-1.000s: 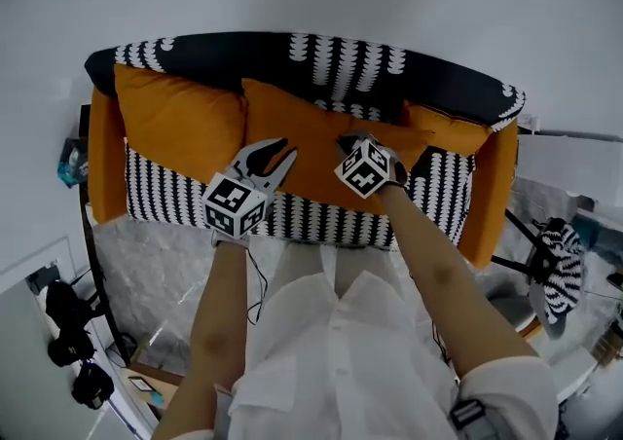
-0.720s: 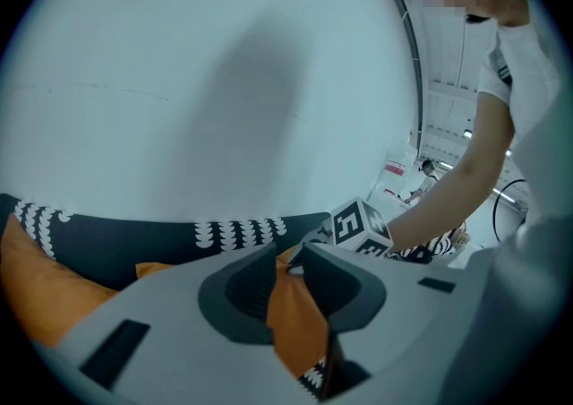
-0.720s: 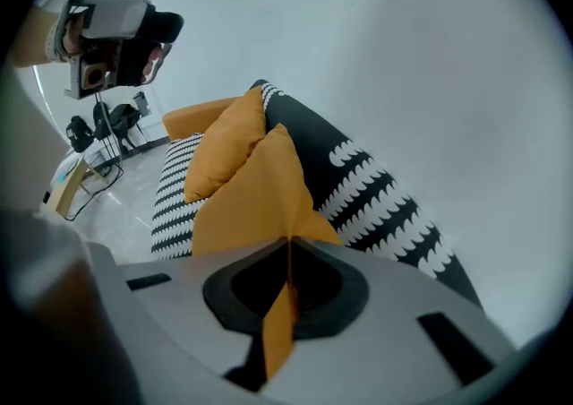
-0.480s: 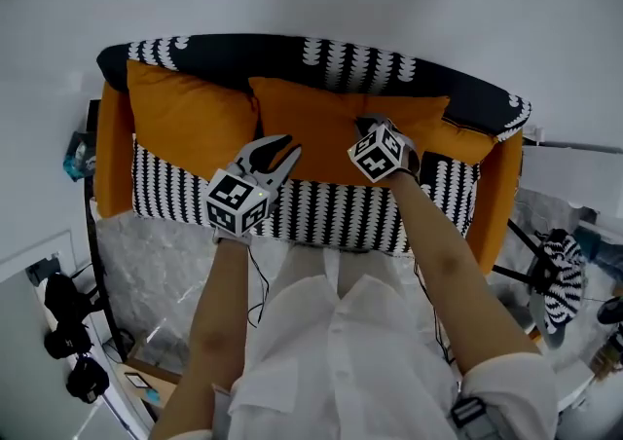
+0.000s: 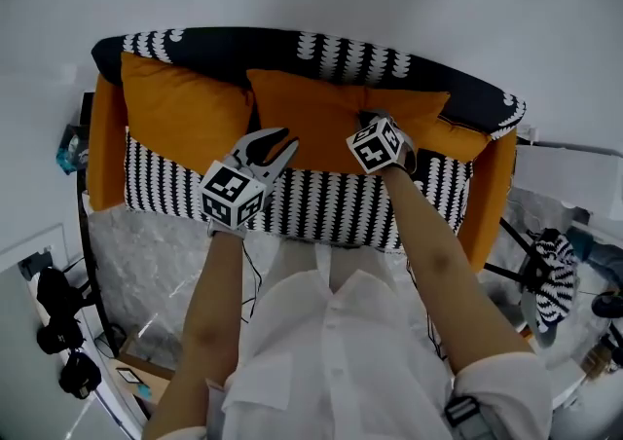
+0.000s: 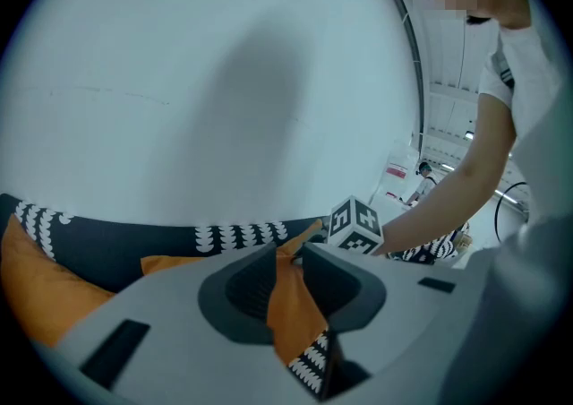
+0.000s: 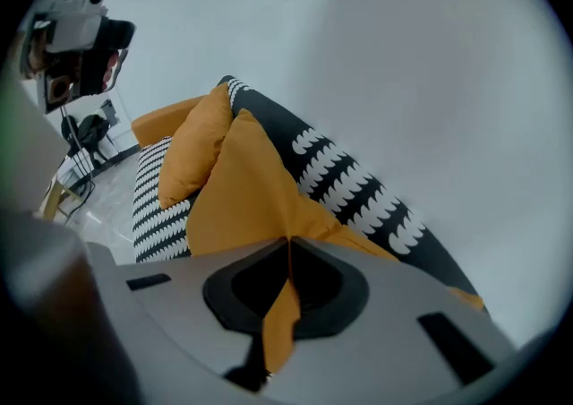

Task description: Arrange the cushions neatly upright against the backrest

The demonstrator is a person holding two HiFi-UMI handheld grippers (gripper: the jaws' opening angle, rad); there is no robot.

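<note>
Three orange cushions lean on the black-and-white backrest (image 5: pixel 331 54) of a sofa. The left cushion (image 5: pixel 180 112) stands at the far left, and the right one (image 5: pixel 458 141) is partly tucked behind the middle cushion (image 5: pixel 311 117). My right gripper (image 5: pixel 372 123) is shut on the middle cushion's upper right edge; orange fabric is pinched between its jaws (image 7: pixel 288 242). My left gripper (image 5: pixel 275 139) hovers open over that cushion's lower left part, with nothing gripped. Through its gap (image 6: pixel 288 251) I see the orange cushion (image 6: pixel 291 300) and the right gripper's marker cube (image 6: pixel 356 224).
Orange armrests (image 5: pixel 492 195) close both sofa ends, and the striped seat (image 5: pixel 321 209) lies in front of the cushions. Black camera gear (image 5: pixel 58 331) stands at the lower left on the marble floor. A patterned chair (image 5: pixel 550 277) stands at the right. A white wall is behind the sofa.
The right gripper moved up and back with the middle cushion, which now stands closer to the backrest and covers more of the right cushion. The left gripper barely shifted.
</note>
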